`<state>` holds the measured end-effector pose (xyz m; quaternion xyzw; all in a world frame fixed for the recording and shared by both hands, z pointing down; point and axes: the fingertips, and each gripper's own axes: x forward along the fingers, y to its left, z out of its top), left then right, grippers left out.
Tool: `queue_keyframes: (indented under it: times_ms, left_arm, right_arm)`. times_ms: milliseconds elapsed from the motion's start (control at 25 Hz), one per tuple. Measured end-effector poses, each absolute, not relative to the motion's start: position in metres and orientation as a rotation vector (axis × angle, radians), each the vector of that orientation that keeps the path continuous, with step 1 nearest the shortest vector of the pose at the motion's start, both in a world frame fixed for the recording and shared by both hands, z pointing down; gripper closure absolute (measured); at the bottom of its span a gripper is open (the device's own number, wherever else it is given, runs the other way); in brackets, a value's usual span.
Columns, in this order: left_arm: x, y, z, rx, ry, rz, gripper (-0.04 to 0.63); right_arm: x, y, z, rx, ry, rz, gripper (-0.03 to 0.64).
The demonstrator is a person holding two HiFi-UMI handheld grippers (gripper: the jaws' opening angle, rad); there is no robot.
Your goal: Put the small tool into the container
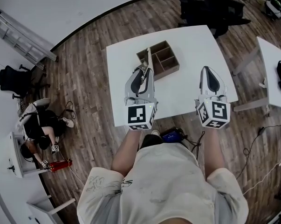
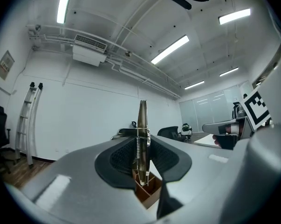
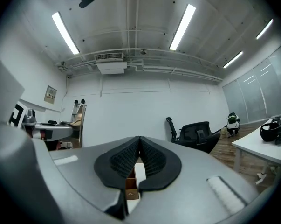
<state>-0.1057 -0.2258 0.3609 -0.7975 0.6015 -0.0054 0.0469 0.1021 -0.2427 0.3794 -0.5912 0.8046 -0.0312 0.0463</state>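
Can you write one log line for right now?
left gripper: shut on tool | tool: above box, not inside | right gripper: shut, empty

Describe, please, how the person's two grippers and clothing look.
Both the left gripper and the right gripper are smooth grey tapered shells with black inlays, each bearing a white cube printed with black square markers. Their fingers carry black ribbed pads. The person wears a cream short-sleeved T-shirt.

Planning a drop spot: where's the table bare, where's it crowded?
Bare: the white table right of the wooden container, out to its far right corner; also the near strip between left claw and right claw. Crowded: the far-left corner, where the container sits and the left claw holds the small tool over it.
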Motion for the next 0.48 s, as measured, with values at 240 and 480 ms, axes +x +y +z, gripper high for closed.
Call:
queue_keyframes:
  times_ms: [240,480]
  left_arm:
    - [-0.104,-0.235,0.365,-2.413,1.773,-0.151,0.489]
    - [-0.100,-0.248,0.371,-2.391,1.704,-0.288,0.489]
  right_arm:
    - [0.105,-0.240,0.382,-1.828,2.449,-0.109,0.612]
    - [0.105,-0.237,0.384,-1.849,2.446,-0.121,0.612]
